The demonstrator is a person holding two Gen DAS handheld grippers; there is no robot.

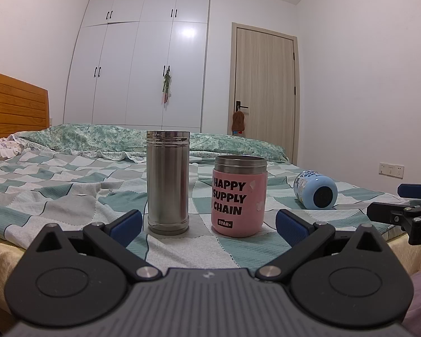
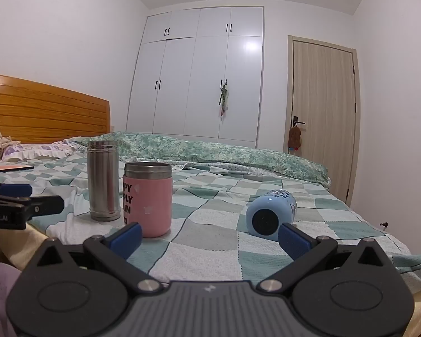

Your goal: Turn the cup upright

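A blue cup (image 2: 270,214) lies on its side on a checked bed cover (image 2: 210,241), near the bed's right edge, its dark round base facing the camera. Toward the near edge, well to its left, a pink cup (image 1: 239,196) (printed "HAPPY SUPPLY CHAIN") stands upright just beside a tall steel flask (image 1: 167,182). The left gripper (image 1: 209,229) and the right gripper (image 2: 210,237) both hover with jaws spread wide, holding nothing.
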